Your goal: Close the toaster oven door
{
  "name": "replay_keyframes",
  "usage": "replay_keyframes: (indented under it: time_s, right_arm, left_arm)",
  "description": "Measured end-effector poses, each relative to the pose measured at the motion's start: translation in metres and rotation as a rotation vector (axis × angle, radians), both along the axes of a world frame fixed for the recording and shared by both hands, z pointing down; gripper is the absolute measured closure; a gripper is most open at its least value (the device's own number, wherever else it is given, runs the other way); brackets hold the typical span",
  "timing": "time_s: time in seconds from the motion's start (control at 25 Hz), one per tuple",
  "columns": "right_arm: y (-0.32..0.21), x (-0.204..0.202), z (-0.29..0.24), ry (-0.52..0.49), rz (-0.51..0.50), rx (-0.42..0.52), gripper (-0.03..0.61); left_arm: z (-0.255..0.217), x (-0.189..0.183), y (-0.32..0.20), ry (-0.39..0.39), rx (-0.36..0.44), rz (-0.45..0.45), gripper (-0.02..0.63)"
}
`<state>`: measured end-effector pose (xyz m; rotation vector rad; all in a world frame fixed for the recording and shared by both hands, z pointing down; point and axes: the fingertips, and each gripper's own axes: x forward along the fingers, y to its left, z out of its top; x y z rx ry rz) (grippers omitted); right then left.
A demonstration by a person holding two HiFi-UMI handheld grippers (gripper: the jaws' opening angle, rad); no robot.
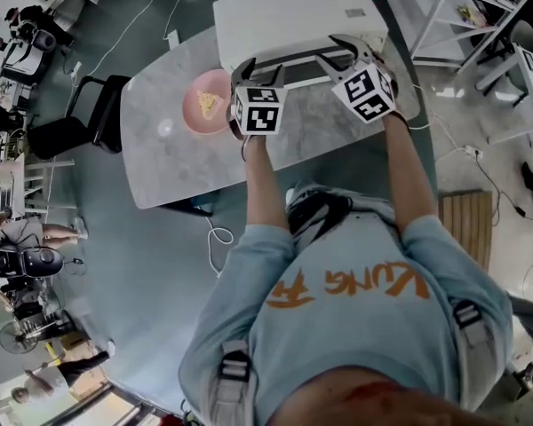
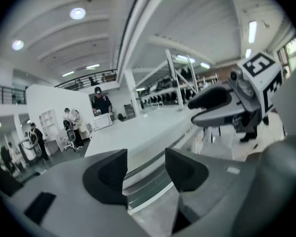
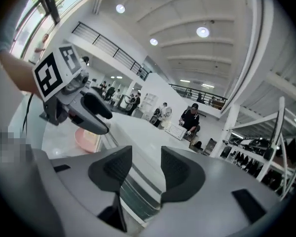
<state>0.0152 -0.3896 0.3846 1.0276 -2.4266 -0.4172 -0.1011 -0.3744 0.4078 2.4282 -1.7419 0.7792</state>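
On the left of the marble bench I see a pink plate carrying a wedge of food. Just right of it, my left gripper sits at the near front edge of the white toaster oven. Its jaws are spread and pinch nothing; only the oven's white top edge and a dark strip of its front show in the gap. The oven stands at the bench's far side. My right gripper is at the same edge further right, jaws likewise spread and empty.
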Motion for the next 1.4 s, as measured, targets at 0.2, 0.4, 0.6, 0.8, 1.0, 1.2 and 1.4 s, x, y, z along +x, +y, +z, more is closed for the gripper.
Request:
replay_keyframes:
  time_s: [0.2, 0.4, 0.6, 0.8, 1.0, 1.2, 1.4]
  right_arm:
    - [0.001, -0.005, -0.058, -0.286, -0.069, -0.035, 0.424]
    - [-0.009, 0.009, -0.100, -0.416, -0.001, 0.029, 0.561]
    - [0.006, 0.020, -0.105, -0.538, 0.019, 0.033, 0.581]
    - [0.016, 0.043, -0.073, -0.739, 0.031, -0.126, 0.582]
    - [0.012, 0.067, -0.062, -0.696, 0.129, -0.125, 0.583]
    - [0.016, 0.065, -0.058, -0.635, 0.142, -0.102, 0.583]
    - [0.017, 0.067, -0.059, -0.627, 0.144, -0.093, 0.583]
  left_arm:
    - [-0.058, 0.002, 0.000, 0.368, 0.148, -0.038, 0.387]
    - [-0.114, 0.001, 0.000, 0.454, 0.300, -0.090, 0.407]
    - [-0.133, -0.025, 0.019, 0.534, 0.431, -0.242, 0.611]
    - [-0.115, -0.029, 0.034, 0.516, 0.427, -0.268, 0.612]
    - [-0.095, -0.015, 0.038, 0.453, 0.378, -0.246, 0.612]
    - [-0.088, -0.011, 0.040, 0.426, 0.367, -0.230, 0.611]
    - [-0.088, -0.009, 0.043, 0.416, 0.371, -0.229, 0.612]
